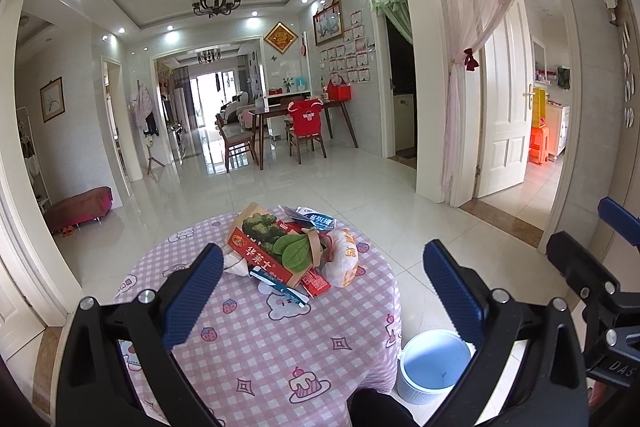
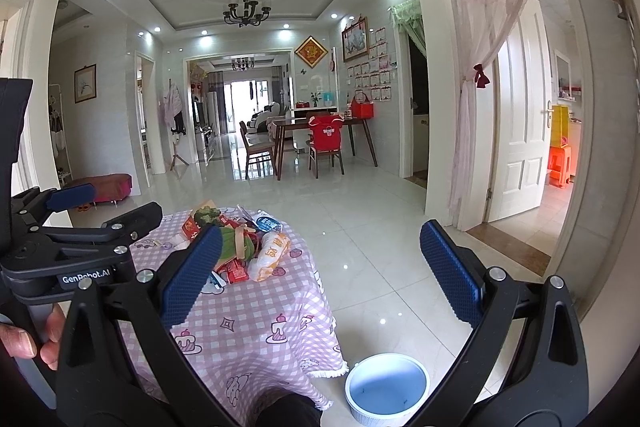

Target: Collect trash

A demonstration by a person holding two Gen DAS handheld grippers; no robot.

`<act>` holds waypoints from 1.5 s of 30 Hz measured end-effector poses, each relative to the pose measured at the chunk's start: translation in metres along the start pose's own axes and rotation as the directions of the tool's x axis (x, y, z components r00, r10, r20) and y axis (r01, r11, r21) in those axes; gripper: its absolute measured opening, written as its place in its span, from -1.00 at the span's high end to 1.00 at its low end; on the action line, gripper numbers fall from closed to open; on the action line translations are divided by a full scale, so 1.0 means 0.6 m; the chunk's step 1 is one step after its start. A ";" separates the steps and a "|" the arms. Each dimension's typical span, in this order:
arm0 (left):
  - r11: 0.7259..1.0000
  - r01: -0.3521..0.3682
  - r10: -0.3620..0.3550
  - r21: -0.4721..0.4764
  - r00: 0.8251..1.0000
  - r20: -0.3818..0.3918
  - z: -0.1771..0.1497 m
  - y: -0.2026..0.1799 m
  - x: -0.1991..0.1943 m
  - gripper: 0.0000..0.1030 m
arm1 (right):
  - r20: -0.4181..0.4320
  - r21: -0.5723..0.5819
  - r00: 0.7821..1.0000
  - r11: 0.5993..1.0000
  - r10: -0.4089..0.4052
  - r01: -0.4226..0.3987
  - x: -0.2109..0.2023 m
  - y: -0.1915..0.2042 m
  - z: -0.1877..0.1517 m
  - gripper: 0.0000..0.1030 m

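Observation:
A pile of trash (image 1: 288,247) lies on the far part of a table with a pink checked cloth (image 1: 260,347): a printed carton, green leaves, a white-and-orange bag (image 1: 344,259), red and blue wrappers. The pile also shows in the right wrist view (image 2: 240,247). A pale blue bin (image 1: 434,365) stands on the floor at the table's right side, also in the right wrist view (image 2: 386,389). My left gripper (image 1: 324,291) is open and empty, short of the pile. My right gripper (image 2: 320,267) is open and empty, to the right of the table above the floor.
The left gripper body (image 2: 72,239) sits at the left of the right wrist view; the right gripper (image 1: 592,275) shows at the right edge of the left view. Glossy tiled floor (image 2: 380,247) lies beyond. A dining table with chairs (image 1: 296,131) stands far back.

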State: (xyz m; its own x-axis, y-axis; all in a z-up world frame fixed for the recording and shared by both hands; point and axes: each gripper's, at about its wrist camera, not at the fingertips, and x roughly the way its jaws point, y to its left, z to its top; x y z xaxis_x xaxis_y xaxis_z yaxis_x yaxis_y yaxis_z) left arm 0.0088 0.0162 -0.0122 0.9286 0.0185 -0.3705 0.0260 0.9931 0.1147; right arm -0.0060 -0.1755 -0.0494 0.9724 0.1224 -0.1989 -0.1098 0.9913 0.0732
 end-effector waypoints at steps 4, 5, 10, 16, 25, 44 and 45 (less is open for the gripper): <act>1.000 -0.003 0.003 -0.001 1.000 -0.007 -0.002 0.002 0.005 -0.91 | -0.002 -0.004 1.000 1.000 0.007 -0.007 0.003 -0.001 -0.004 -0.88; 1.000 -0.004 0.004 -0.002 1.000 -0.010 -0.003 0.003 0.007 -0.91 | -0.004 -0.005 1.000 1.000 0.009 -0.009 0.004 -0.001 -0.006 -0.88; 1.000 -0.015 0.015 -0.010 0.999 -0.030 -0.008 0.008 0.021 -0.91 | -0.027 0.011 0.999 1.000 0.026 -0.026 0.020 -0.003 -0.011 -0.88; 1.000 -0.024 0.023 -0.018 0.998 -0.054 -0.021 0.027 0.048 -0.91 | -0.068 0.024 0.994 0.996 0.082 -0.081 0.055 0.002 -0.024 -0.88; 0.992 -0.091 0.073 -0.093 0.982 -0.175 -0.068 0.118 0.140 -0.91 | -0.187 0.015 0.976 0.993 0.116 -0.115 0.149 0.039 -0.073 -0.88; 0.951 -0.071 -0.042 -0.302 0.935 -0.352 -0.117 0.236 0.383 -0.89 | -0.440 0.281 0.859 0.949 0.260 -0.143 0.473 0.032 -0.137 -0.33; 0.952 -0.061 -0.054 -0.301 0.932 -0.359 -0.120 0.231 0.396 -0.89 | -0.448 0.286 0.855 0.948 0.262 -0.140 0.485 0.032 -0.139 -0.30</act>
State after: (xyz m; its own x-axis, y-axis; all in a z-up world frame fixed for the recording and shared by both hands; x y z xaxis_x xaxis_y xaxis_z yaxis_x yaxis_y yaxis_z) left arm 0.2065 0.1663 -0.1505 0.7313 0.0056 -0.6821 -0.1431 0.9790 -0.1454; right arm 0.2578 -0.1166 -0.1875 0.7105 0.3860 -0.5885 -0.1813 0.9083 0.3769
